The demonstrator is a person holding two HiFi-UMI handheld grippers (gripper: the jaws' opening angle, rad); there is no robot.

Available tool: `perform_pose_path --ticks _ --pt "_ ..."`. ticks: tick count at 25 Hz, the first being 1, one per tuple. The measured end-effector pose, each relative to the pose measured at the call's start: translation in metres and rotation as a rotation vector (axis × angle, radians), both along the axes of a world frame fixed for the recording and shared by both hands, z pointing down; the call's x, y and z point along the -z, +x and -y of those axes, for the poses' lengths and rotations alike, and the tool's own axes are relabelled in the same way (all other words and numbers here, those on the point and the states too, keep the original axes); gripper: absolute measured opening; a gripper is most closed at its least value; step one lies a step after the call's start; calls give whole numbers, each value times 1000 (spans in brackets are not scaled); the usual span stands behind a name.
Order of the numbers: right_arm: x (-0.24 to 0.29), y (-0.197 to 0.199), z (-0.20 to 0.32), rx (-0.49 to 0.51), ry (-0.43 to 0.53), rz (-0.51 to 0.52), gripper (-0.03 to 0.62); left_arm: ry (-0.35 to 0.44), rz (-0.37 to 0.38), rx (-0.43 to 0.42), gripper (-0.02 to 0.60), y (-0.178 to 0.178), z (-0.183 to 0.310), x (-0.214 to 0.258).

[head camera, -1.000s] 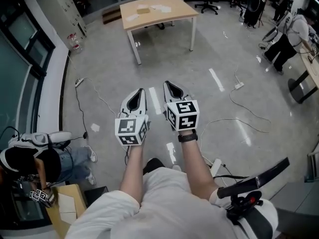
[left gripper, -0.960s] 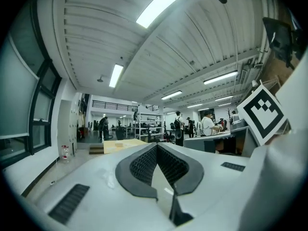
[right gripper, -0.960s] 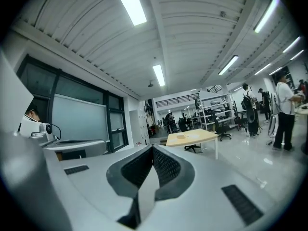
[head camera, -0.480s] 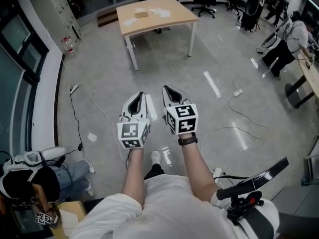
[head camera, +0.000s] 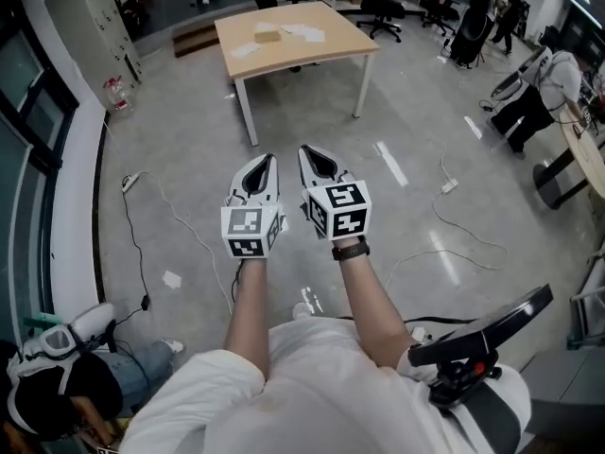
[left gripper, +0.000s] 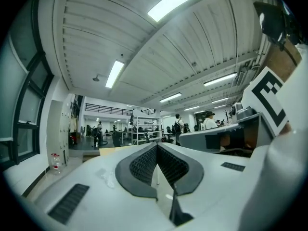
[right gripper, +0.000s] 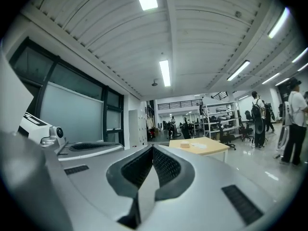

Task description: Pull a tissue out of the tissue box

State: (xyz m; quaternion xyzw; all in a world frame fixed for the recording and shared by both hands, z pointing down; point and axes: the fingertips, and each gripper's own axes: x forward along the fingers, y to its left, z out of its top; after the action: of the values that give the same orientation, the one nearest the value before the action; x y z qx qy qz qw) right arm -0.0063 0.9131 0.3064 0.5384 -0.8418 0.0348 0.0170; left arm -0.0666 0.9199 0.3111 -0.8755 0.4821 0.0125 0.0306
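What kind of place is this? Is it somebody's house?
Not a house. It looks like a big lab or workshop office: a wooden table on a bare grey floor, rolling office chairs, loose cables, and metal shelves under long ceiling lights.

Bright ceiling strip lights (right gripper: 164, 72), glare streaks on glossy floor (head camera: 189, 159), fisheye-warped dark edges, focus sharp

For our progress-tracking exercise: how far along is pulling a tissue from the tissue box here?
Done: nothing that shows. In hand: nothing; the left gripper and right gripper are shut and empty, side by side above the grey concrete floor. Left: everything: reach the light wooden table far ahead, where a small tan box, possibly the tissue box, sits, then pull a tissue.
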Motion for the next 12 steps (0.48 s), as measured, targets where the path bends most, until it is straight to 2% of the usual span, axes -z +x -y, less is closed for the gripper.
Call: perform_pose_path --ticks 3,6,12 --pt "-2 -13 28 10 16 9 2 13 -30 -44 2 1 29 5" --pt "-16 -22 46 8 -7 -15 2 16 -23 -29 2 -7 50 1" --pt "-25 -8 83 -33 -30 -32 2 -59 -20 -32 2 -8 93 -22"
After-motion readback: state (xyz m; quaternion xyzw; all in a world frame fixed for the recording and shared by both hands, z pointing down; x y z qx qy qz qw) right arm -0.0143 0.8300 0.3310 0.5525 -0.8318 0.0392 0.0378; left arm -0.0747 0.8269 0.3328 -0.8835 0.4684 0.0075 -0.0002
